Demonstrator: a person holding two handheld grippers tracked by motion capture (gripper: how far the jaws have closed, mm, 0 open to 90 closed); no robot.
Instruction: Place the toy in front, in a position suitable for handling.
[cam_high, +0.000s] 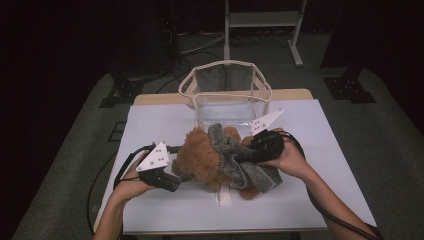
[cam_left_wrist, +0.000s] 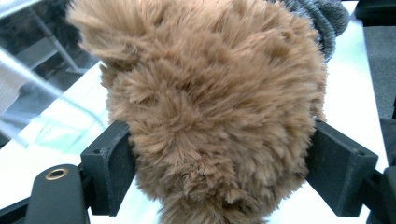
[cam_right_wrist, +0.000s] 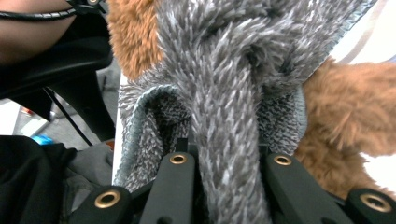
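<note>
Left gripper (cam_high: 181, 179) clamping brown plush (cam_high: 202, 157), right gripper (cam_high: 241, 159) pinching grey cloth (cam_high: 235, 155), white table (cam_high: 310, 150), dark room

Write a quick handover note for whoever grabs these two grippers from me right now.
Left gripper: jaws wide around the brown plush toy; they touch its fur on both sides, but a firm grip cannot be told.
Right gripper: shut on a fold of the grey towel.
The toy lies on the white table with the towel draped over it, in front of the clear bag.
Done: both things are in hand.
Left, likely: pull the towel free; perhaps bag the toy.
</note>
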